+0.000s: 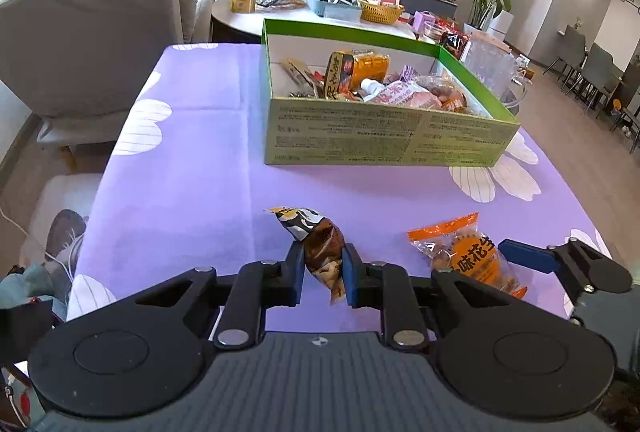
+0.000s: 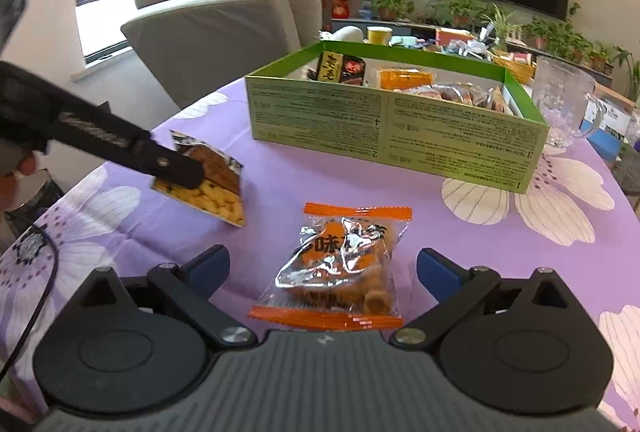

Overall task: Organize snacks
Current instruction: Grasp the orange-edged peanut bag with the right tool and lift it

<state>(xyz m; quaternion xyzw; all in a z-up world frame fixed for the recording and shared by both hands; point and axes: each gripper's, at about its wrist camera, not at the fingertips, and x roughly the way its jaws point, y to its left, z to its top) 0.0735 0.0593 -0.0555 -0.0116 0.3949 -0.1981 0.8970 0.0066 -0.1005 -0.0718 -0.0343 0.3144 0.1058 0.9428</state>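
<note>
My left gripper (image 1: 323, 274) is shut on a brown snack packet (image 1: 320, 252), its blue pads pressing the packet's sides just above the purple cloth. From the right wrist view the same packet (image 2: 212, 188) hangs tilted in the left gripper's black fingers (image 2: 176, 168). An orange-edged peanut packet (image 2: 340, 268) lies flat on the cloth between the spread jaws of my right gripper (image 2: 322, 272), which is open and does not touch it. The peanut packet (image 1: 468, 256) lies to the right of the held packet. A green box (image 1: 380, 136) behind holds several snacks.
The purple flowered tablecloth (image 1: 192, 172) covers the table. A clear glass mug (image 2: 564, 108) stands right of the green box (image 2: 400, 128). A beige sofa (image 1: 92, 32) sits off the left edge. A round side table (image 1: 248, 20) with a yellow can and baskets lies behind.
</note>
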